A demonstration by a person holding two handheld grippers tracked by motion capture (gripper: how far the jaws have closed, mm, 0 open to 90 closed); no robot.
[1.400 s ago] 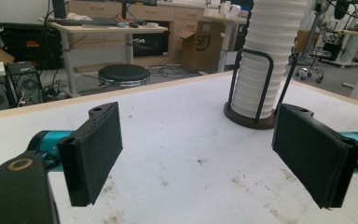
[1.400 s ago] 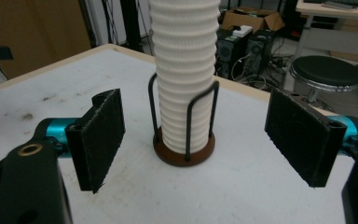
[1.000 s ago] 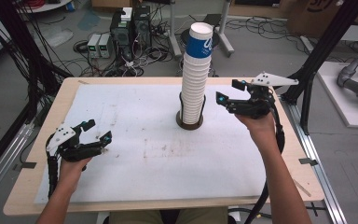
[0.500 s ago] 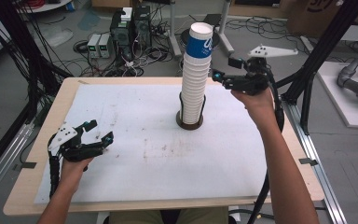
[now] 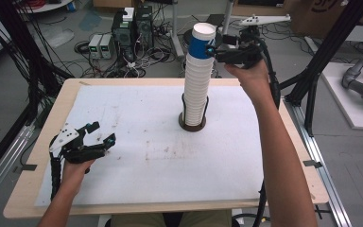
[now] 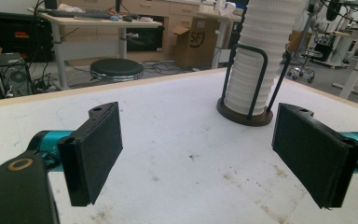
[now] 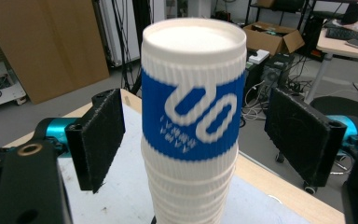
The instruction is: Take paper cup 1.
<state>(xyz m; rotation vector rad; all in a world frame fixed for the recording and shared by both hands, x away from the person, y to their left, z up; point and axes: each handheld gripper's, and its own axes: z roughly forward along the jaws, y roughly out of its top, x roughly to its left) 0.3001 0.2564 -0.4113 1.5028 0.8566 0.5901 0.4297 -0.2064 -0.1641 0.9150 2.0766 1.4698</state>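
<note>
A tall stack of white ribbed paper cups (image 5: 197,90) stands in a black wire holder (image 5: 192,124) at the table's middle back. Its top cup (image 5: 202,42) carries a blue band. My right gripper (image 5: 216,47) is up at that top cup's height, just right of it. In the right gripper view its jaws stand open, one pad on each side of the top cup (image 7: 193,107), with a gap on both sides. My left gripper (image 5: 103,132) rests low at the table's front left, open and empty. It faces the stack (image 6: 256,60) and holder (image 6: 247,114) from well short of them.
A stained white sheet (image 5: 146,156) covers the wooden table (image 5: 23,189). Black frame posts (image 5: 312,85) rise at the table's right and left. Computers and cables (image 5: 123,33) lie on the floor beyond the far edge.
My right gripper has risen from beside the middle of the stack and moved away from me to the top cup's height. The left gripper has stayed put.
</note>
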